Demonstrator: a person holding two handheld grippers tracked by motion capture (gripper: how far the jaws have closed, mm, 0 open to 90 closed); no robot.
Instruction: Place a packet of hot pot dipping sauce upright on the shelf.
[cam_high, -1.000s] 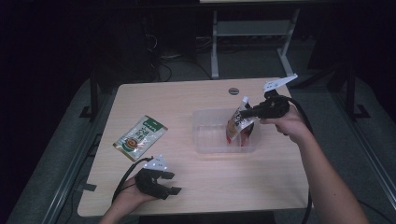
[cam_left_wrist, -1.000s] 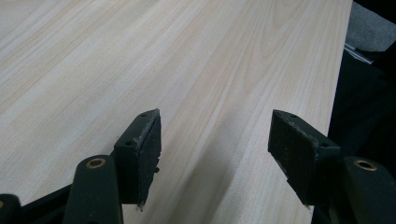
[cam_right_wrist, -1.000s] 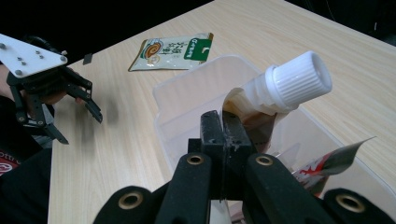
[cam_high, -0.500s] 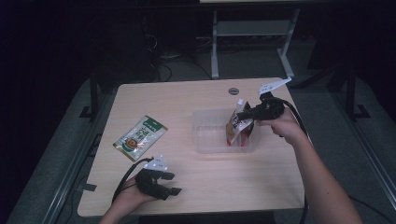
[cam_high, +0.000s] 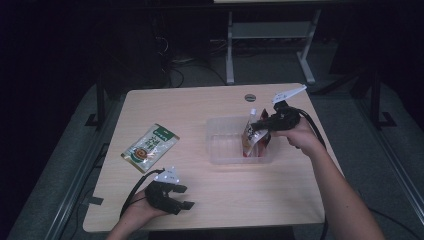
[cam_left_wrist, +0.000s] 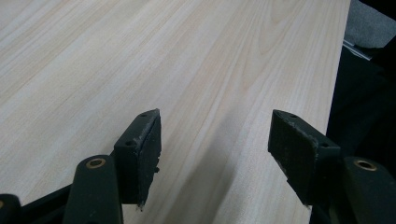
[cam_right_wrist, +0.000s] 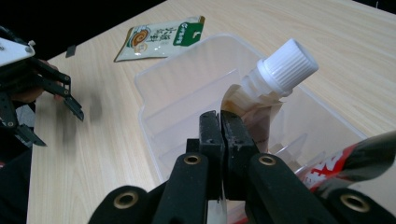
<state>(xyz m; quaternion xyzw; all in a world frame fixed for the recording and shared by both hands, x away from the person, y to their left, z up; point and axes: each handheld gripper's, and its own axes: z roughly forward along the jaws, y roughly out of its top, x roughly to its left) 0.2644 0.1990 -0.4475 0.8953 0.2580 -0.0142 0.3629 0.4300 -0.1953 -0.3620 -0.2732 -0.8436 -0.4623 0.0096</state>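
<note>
I am lowering a spouted pouch (cam_high: 251, 134) into the clear bin (cam_high: 222, 150), my right gripper (cam_high: 260, 126) clenching its top edge; the green packet (cam_high: 150, 147) is waiting on the table (cam_high: 200, 105), my left gripper (cam_high: 184, 196) resting with jaws spread, empty.

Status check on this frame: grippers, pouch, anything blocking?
Right gripper shut on spouted pouch, over clear tub. Left gripper open, idle above table. Green packet lies apart; nothing blocking.
</note>
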